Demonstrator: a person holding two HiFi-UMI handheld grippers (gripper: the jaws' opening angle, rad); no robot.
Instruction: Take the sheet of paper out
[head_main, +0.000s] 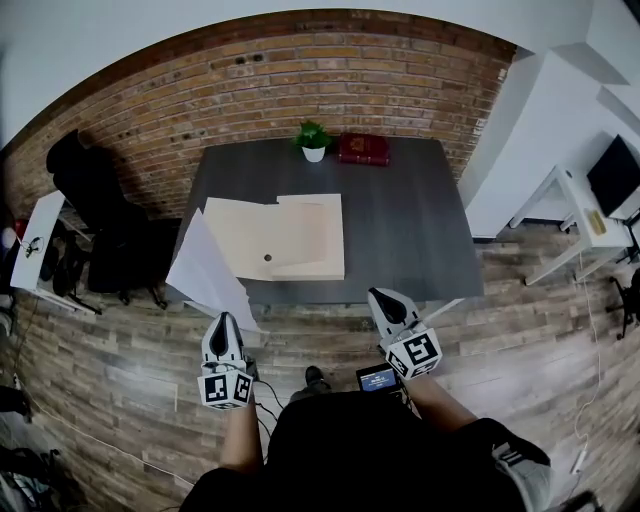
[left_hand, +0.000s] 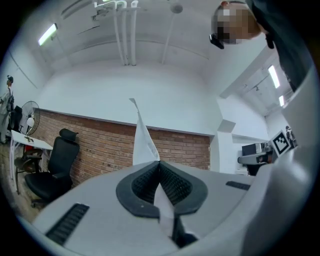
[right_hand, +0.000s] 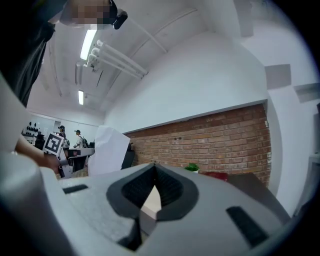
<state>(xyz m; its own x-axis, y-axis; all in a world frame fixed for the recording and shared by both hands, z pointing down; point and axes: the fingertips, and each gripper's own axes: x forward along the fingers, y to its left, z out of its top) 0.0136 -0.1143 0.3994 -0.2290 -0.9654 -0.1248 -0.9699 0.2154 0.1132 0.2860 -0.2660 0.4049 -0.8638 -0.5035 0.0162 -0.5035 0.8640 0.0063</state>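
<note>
A white sheet of paper (head_main: 205, 270) hangs off the front left corner of the dark table (head_main: 400, 220), pinched at its lower corner by my left gripper (head_main: 222, 318). In the left gripper view the jaws (left_hand: 159, 162) are shut on the sheet (left_hand: 145, 142), which rises from them in a point. An open tan folder (head_main: 290, 235) lies flat on the table. My right gripper (head_main: 381, 294) hovers just off the table's front edge, shut with nothing in it. In the right gripper view its tips (right_hand: 154, 165) meet, and the sheet (right_hand: 110, 147) shows to the left.
A small potted plant (head_main: 314, 140) and a red book (head_main: 363, 148) stand at the table's far edge, against a brick wall. A black office chair (head_main: 100, 210) is left of the table. A white desk (head_main: 575, 220) is at the right. The floor is wood planks.
</note>
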